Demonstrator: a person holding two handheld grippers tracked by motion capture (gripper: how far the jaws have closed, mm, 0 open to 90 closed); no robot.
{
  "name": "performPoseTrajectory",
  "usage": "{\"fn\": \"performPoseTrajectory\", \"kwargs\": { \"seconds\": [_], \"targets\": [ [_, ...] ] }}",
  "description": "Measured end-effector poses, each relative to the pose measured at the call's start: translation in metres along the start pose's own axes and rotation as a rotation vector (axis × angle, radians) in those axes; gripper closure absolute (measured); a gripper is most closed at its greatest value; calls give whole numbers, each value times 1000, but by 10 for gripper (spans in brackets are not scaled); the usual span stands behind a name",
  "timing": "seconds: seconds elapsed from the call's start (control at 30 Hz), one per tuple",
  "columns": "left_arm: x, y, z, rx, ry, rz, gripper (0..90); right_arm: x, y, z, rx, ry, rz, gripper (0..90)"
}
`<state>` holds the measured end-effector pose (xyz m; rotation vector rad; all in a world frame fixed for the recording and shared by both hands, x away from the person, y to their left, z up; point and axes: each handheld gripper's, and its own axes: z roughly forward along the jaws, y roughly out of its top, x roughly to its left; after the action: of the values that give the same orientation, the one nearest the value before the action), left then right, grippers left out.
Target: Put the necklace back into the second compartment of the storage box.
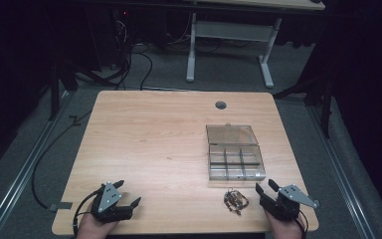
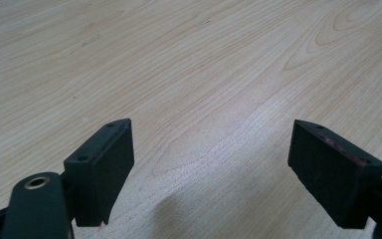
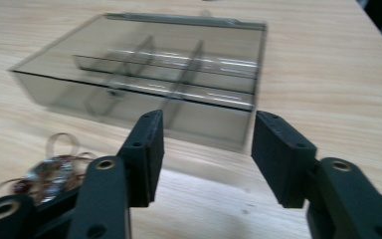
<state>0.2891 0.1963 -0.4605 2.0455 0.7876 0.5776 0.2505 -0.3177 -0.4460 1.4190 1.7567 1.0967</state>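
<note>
The little tangle of brownish bands (image 1: 236, 200) lay near the front edge of the wooden table (image 1: 154, 139), just in front of the clear compartment box (image 1: 236, 164), whose lid stood open toward the far side. In the right gripper view the same tangle (image 3: 49, 172) sat low at the left, the box (image 3: 144, 79) straight ahead. The right gripper (image 1: 267, 187) hovered just beside the tangle, jaws parted, nothing between them. Over at the front left, well apart, the left gripper (image 1: 128, 193) rested with jaws spread wide and empty; in its own view the left gripper (image 2: 211, 144) faced bare wood.
</note>
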Motion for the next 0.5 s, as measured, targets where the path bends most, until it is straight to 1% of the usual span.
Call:
{"fn": "performPoseTrajectory", "kwargs": {
  "seconds": [0.07, 0.17, 0.2, 0.27, 0.3, 0.37, 0.43, 0.5],
  "targets": [
    [0, 0, 0, -1, -1, 4, 185, 4, 1, -2, -1, 21, -5, 512],
    [-1, 0, 0, -1, -1, 9, 185, 15, 2, -4, 10, 71, -22, 570],
    [-1, 0, 0, 1, -1, 10, 185, 19, 2, -4, 10, 92, -29, 606],
    [-1, 0, 0, 4, 1, 11, 185, 30, 3, -6, 9, 137, -43, 722],
    [-1, 0, 0, 5, 1, 12, 185, 36, 4, -7, 5, 149, -61, 765],
    [-2, 0, 0, 6, 3, 14, 185, 46, 5, -7, 10, 172, -78, 840],
    [-2, 0, 1, 9, 3, 17, 185, 55, 4, -3, 33, 212, -80, 889],
    [-2, 0, 1, 9, 3, 19, 185, 65, 2, 3, 69, 243, -104, 900]
  ]
}}
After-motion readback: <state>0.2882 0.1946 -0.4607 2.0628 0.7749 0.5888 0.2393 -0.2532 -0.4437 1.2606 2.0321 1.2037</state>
